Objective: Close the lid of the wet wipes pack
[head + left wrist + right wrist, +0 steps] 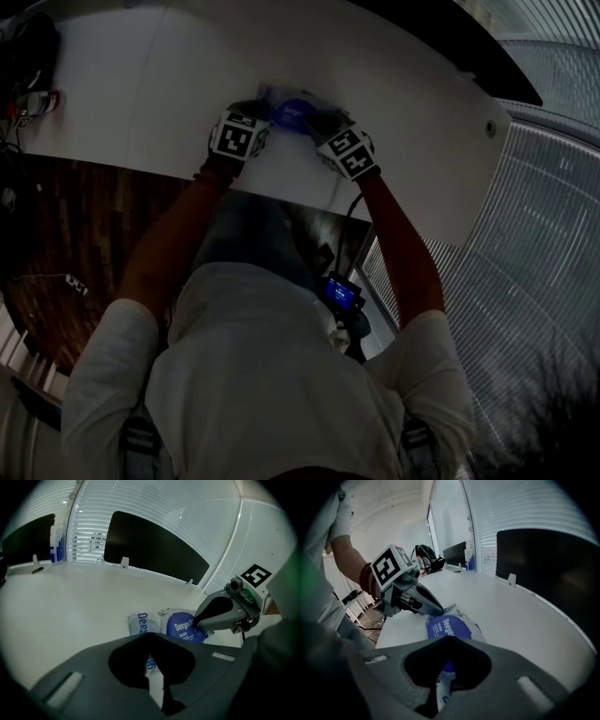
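The wet wipes pack lies on the white table near its front edge, white film with a round blue lid lying flat on top. My left gripper is shut, and its tip touches the pack's edge just beside the lid. My right gripper is shut too, and its tip rests on the blue lid. The near part of the pack is hidden under each gripper's own jaws.
A black monitor stands at the table's far edge before white blinds. Cables and a red-trimmed object lie at the table's left end. Bottles stand far left. The table's front edge is right behind both grippers.
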Motion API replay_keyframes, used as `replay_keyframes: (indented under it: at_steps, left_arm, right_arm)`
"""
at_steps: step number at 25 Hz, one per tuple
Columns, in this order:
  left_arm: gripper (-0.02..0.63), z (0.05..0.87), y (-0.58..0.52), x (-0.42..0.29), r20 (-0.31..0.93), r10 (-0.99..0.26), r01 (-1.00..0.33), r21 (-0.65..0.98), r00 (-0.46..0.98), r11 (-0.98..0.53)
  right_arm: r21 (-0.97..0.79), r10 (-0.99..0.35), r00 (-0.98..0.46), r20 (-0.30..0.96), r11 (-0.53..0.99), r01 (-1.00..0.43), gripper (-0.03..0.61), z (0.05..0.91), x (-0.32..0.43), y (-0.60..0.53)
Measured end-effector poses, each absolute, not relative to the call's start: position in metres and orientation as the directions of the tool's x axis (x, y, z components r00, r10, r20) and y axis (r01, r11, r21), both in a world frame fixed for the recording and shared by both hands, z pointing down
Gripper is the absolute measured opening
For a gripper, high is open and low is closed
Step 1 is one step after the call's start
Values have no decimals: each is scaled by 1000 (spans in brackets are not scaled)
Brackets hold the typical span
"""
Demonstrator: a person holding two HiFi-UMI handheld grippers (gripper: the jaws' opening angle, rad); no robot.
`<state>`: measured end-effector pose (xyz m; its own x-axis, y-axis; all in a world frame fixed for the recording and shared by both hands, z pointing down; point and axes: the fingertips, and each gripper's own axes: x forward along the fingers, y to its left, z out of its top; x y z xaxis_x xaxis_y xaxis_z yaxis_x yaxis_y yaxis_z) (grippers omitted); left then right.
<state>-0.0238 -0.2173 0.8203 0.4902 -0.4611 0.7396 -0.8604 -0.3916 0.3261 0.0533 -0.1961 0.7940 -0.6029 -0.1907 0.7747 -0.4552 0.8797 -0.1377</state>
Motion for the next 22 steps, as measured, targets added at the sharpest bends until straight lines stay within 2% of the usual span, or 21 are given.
replay_keyframes:
  at_steps: [10, 18, 22]
  left_arm:
    - [3, 818, -218, -20, 728, -468, -855, 332, 501, -397]
    - [3, 818, -217, -19, 727, -465, -851, 332, 505, -407]
    - [3, 813, -219, -21, 722, -470, -851, 338, 508, -401]
  right_arm:
    - [-57, -220, -521, 825, 884, -463, 2, 805, 53, -195]
    - [47, -229, -429, 874, 918, -393, 3, 814, 51, -194]
    - [46, -244, -425, 872, 904, -425, 3, 814, 49, -197]
